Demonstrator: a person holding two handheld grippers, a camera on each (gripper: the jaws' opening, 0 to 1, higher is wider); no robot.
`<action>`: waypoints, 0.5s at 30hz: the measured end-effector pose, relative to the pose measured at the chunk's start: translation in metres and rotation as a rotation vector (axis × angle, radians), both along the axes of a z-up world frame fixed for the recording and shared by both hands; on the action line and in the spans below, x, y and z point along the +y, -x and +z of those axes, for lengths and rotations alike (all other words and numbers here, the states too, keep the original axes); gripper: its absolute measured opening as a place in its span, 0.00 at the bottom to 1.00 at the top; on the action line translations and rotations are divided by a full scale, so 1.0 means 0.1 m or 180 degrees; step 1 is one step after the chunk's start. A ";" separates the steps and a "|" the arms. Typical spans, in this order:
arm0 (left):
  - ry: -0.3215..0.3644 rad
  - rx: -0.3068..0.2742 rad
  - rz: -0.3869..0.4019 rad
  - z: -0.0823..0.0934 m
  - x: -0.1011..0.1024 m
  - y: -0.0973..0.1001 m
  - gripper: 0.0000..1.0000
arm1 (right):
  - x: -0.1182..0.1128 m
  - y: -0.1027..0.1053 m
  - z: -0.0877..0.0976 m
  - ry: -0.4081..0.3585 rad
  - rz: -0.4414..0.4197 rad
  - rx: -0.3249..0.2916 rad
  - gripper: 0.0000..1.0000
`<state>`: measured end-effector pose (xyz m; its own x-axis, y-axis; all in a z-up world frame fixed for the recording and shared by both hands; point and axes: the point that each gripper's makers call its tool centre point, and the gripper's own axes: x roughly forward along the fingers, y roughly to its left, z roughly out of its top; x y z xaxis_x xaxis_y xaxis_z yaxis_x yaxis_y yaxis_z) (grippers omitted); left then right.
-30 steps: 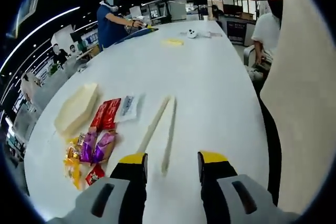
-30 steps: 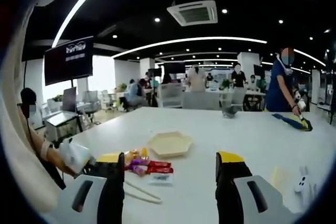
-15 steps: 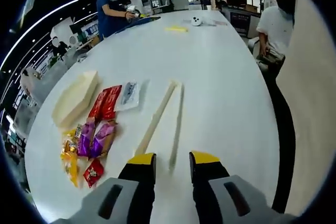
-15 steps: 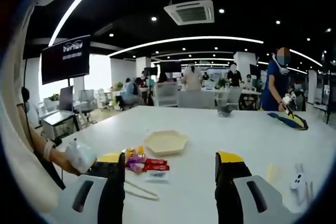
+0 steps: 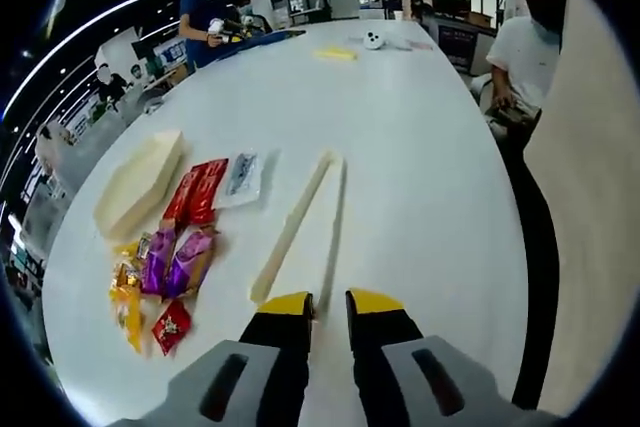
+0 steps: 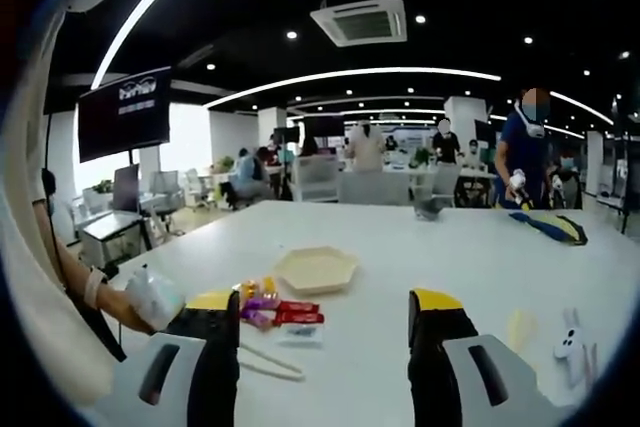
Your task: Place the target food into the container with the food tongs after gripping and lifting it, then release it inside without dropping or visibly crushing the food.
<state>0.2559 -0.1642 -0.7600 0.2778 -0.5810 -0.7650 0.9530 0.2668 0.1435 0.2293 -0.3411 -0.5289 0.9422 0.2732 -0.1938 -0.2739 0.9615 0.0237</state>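
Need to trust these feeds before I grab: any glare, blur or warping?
Left gripper view: fisheye bows the white table, soft ceiling sheen, tongs and snack packets readable. Right gripper view: bright ceiling strips, curved edges, hexagonal container clear, background people soft.

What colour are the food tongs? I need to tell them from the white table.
Pale cream food tongs, clearest in the left gripper view, slightly yellower than the table.
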 end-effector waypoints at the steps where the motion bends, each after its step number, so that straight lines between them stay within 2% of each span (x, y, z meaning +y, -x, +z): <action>1: -0.0004 -0.0015 -0.0006 0.00 0.00 0.00 0.11 | 0.00 0.00 0.00 -0.0001 0.0007 0.0007 0.69; 9: -0.0046 -0.0048 -0.0005 -0.02 0.03 -0.06 0.04 | 0.02 -0.01 0.00 0.0006 0.0027 0.0013 0.68; 15: -0.0048 -0.0098 -0.0026 -0.01 0.03 -0.07 0.04 | 0.04 -0.01 0.01 0.0006 0.0053 0.0016 0.67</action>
